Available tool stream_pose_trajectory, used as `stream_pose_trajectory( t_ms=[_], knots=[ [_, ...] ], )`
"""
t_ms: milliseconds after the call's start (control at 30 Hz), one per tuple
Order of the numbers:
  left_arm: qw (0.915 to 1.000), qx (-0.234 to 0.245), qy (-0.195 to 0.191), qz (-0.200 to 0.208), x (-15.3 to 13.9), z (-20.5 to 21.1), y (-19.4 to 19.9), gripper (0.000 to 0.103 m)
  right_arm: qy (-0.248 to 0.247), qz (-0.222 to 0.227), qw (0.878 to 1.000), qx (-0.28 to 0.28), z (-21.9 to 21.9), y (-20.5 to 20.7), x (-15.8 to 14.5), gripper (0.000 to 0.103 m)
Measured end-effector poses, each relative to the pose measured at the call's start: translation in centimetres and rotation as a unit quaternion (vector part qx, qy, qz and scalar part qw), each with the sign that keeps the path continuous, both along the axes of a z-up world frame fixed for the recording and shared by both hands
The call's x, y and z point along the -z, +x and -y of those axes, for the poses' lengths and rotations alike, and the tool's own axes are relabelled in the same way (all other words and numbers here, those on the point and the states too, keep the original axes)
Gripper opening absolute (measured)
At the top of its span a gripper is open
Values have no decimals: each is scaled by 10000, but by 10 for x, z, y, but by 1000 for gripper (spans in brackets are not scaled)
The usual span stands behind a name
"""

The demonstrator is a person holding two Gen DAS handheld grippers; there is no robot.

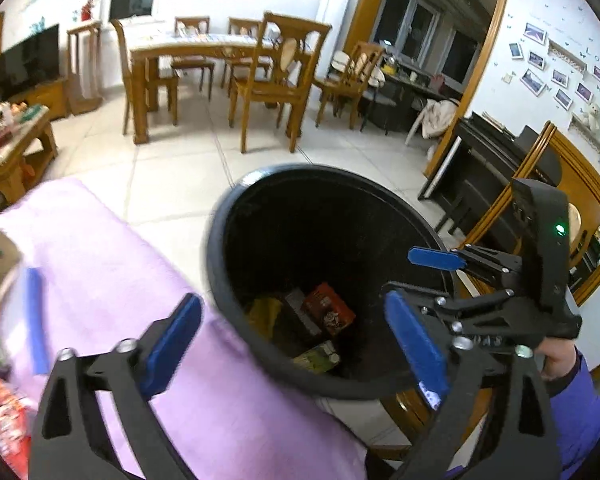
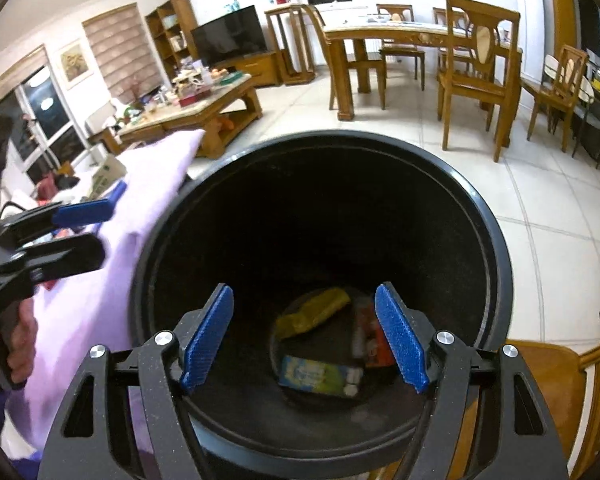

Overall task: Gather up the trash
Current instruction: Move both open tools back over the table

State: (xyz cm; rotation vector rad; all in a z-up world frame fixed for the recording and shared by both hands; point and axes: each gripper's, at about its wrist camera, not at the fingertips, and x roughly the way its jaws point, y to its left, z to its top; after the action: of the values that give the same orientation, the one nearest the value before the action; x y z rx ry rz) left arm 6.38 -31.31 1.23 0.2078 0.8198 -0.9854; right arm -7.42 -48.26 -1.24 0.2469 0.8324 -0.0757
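The black bin (image 2: 320, 216) fills the middle of the right wrist view, mouth up. At its bottom lie a yellow packet (image 2: 312, 312), long axis running from lower left to upper right, a green box (image 2: 320, 374) lying almost level across the frame, and an orange box (image 2: 374, 340) standing lengthwise up the frame. The right tongs (image 2: 302, 340) hang above them, jaws apart and empty. The left tongs (image 1: 292, 340) are spread wide and empty, straddling the bin's near rim beside a pink cloth (image 1: 112, 280).

Dining table (image 1: 188, 46), chairs (image 1: 276, 80), television (image 2: 230, 34)
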Motion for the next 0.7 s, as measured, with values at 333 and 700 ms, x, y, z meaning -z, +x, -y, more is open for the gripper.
stream_pose_trajectory(
  t_ms=[333, 700],
  knots=[
    [9892, -1394, -244, 388, -32, -160, 23, 98, 73, 120, 9963, -850, -88, 46, -27, 77],
    [9402, -3402, 180, -39, -4, -353, 64, 98, 40, 6, 9678, -2518, -249, 105, -24, 88]
  ],
)
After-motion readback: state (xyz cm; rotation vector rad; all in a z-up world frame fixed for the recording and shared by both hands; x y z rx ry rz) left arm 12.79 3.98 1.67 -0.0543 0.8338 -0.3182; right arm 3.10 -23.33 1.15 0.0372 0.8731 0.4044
